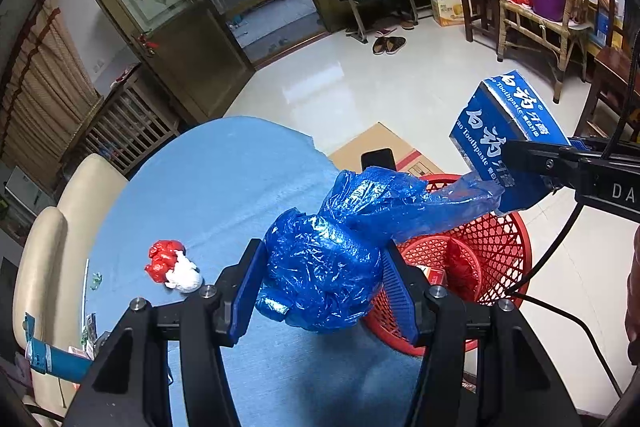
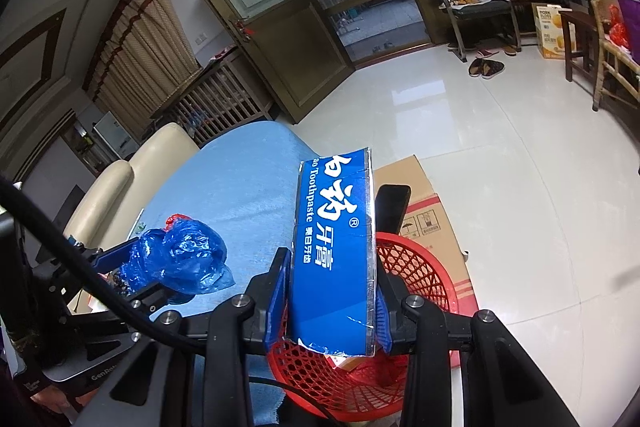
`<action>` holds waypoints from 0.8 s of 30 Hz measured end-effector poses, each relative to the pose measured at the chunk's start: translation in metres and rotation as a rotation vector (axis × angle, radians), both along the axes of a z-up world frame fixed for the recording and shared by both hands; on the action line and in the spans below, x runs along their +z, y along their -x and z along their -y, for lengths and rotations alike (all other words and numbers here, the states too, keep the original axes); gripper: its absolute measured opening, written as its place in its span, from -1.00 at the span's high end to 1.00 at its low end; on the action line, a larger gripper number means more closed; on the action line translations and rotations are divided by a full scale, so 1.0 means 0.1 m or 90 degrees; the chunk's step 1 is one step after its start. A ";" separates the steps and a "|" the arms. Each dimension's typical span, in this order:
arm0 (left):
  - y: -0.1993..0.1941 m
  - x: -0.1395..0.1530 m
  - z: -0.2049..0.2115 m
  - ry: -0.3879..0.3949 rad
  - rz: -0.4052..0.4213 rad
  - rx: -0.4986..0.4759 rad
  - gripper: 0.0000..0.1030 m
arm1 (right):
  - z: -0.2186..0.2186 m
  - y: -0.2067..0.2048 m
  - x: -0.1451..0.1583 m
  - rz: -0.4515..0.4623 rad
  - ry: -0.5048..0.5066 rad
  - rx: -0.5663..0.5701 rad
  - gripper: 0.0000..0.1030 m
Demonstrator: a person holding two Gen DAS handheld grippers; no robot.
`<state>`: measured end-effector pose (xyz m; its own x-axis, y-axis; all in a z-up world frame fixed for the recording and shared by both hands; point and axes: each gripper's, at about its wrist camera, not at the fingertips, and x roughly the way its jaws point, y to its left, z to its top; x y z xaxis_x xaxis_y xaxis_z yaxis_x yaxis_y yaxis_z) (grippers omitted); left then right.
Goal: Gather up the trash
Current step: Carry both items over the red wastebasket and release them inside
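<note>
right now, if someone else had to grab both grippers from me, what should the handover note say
Left gripper: shut on the crumpled blue plastic bag, near the red basket.
Right gripper: shut on the blue toothpaste box, above the basket.
Done: some trash already lies in the basket; neither held piece is dropped yet.
Left: release both into the basket, then fetch the red and white wad from the blue table.

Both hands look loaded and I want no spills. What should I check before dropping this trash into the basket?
1. Left gripper clamps the blue plastic bag: ok.
2. Right gripper clamps the toothpaste box: ok.
3. Box above the red basket: ok.
4. Bag fully over the basket: not ok, partly above the blue tablecloth.
5. Basket has room: ok.
6. Red and white wad collected: not ok.
</note>
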<state>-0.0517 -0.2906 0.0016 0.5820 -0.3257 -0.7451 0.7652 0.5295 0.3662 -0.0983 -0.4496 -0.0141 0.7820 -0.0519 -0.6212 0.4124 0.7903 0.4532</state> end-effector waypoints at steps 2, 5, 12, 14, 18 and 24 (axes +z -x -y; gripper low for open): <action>0.02 -0.03 0.02 -0.003 0.000 -0.002 -0.16 | 0.01 0.00 -0.03 -0.003 -0.004 -0.004 0.22; -0.02 -0.05 0.02 -0.002 -0.011 -0.008 -0.18 | 0.04 0.01 -0.07 -0.008 -0.015 -0.008 0.21; -0.02 -0.15 0.06 0.012 -0.056 -0.031 -0.21 | 0.09 -0.04 -0.12 -0.013 -0.048 -0.014 -0.02; -0.02 -0.16 0.05 0.018 -0.071 -0.038 -0.24 | 0.11 -0.03 -0.13 -0.007 -0.064 -0.014 -0.16; -0.07 -0.15 0.00 0.037 -0.088 -0.034 -0.25 | 0.14 0.01 -0.13 0.001 -0.069 -0.021 -0.16; -0.21 -0.11 -0.23 0.059 -0.087 -0.004 -0.26 | 0.13 0.01 -0.12 0.000 -0.064 -0.020 -0.16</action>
<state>-0.0305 -0.2671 -0.0092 0.4747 -0.3998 -0.7841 0.8078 0.5517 0.2077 -0.0998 -0.4627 -0.0259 0.7813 -0.0134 -0.6240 0.4360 0.7271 0.5303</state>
